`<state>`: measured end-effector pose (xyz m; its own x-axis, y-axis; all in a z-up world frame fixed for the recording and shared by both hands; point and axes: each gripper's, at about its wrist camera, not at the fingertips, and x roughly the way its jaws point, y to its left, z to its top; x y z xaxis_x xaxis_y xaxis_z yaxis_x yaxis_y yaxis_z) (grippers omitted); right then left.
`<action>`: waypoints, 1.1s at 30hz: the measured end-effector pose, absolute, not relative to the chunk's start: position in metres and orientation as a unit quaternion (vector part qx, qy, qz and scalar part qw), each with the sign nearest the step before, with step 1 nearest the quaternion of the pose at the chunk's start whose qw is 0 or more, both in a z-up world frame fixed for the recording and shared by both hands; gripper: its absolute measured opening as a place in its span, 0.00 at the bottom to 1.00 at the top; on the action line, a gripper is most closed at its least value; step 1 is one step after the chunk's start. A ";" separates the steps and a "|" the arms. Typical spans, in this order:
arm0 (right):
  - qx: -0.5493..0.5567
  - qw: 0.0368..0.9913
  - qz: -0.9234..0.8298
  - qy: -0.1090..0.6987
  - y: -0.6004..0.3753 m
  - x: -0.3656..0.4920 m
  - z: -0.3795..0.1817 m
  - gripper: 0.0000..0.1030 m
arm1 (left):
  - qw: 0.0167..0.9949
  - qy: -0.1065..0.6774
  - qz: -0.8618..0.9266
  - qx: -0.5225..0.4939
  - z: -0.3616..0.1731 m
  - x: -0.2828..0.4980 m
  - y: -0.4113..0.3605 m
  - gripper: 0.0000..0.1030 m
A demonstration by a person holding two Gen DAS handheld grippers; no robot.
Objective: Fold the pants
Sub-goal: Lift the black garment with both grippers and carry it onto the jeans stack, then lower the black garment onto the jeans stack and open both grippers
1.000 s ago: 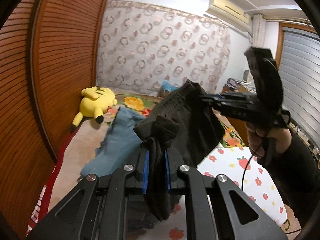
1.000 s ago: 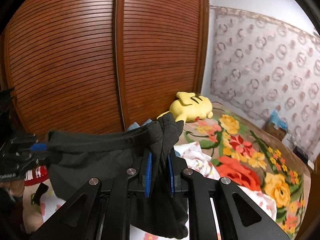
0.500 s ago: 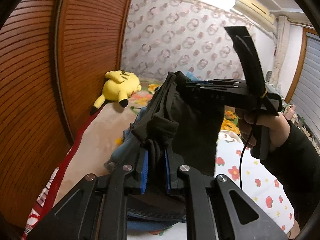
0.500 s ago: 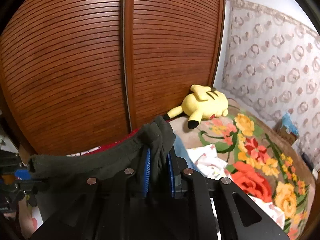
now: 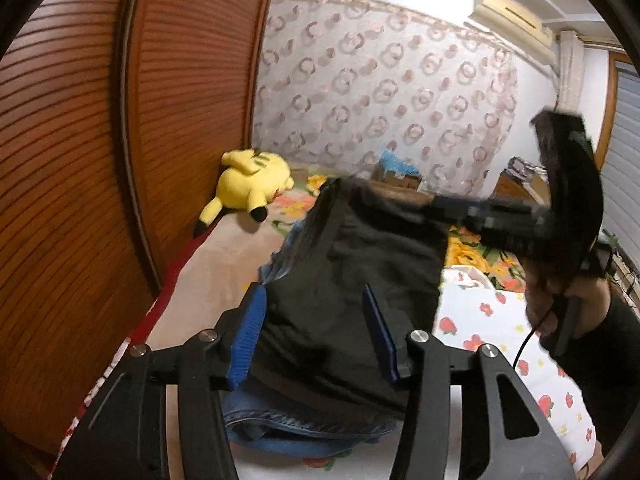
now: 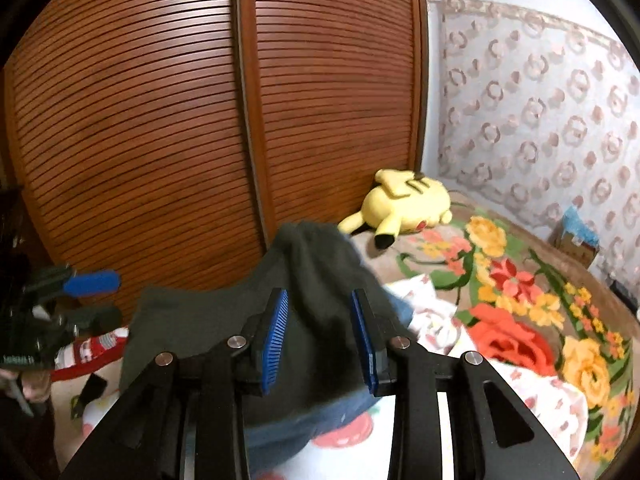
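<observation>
Dark pants (image 5: 360, 280) are bunched on a pile of blue jeans (image 5: 304, 428) on the bed. My left gripper (image 5: 314, 334) is opening just above them; its blue pads stand apart, with the cloth lying loose between them. In the right wrist view the same pants (image 6: 316, 276) peak between the blue pads of my right gripper (image 6: 320, 338), which is opening too and no longer pinches them. The right gripper (image 5: 436, 204), blurred, shows over the far edge of the pants. The left gripper (image 6: 104, 298) appears at the left edge.
A yellow plush toy (image 5: 248, 184) lies against the slatted wooden wardrobe doors (image 5: 100, 160). A floral blanket (image 6: 520, 300) covers the far bed, a strawberry-print sheet (image 5: 500, 340) the near side. A person's hand (image 5: 560, 300) holds the right gripper. A cardboard box (image 5: 400, 176) sits by the curtain.
Both grippers were shut on the pants and held them stretched in the air. They came down over the jeans pile, both sets of jaws have opened, and the pants have slumped.
</observation>
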<state>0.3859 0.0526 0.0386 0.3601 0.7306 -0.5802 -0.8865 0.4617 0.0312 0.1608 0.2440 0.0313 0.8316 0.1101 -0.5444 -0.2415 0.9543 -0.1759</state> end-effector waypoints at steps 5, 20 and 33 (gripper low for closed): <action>-0.148 0.807 0.499 0.280 0.054 0.392 0.029 0.32 | 0.947 0.294 0.066 -0.108 0.021 0.178 0.230 0.50; -0.131 0.818 0.470 0.306 0.066 0.426 0.009 0.32 | 0.928 0.352 0.064 -0.106 -0.020 0.198 0.230 0.50; -0.115 0.830 0.456 0.301 0.034 0.373 0.020 0.32 | 0.933 0.342 0.067 -0.087 -0.009 0.189 0.216 0.50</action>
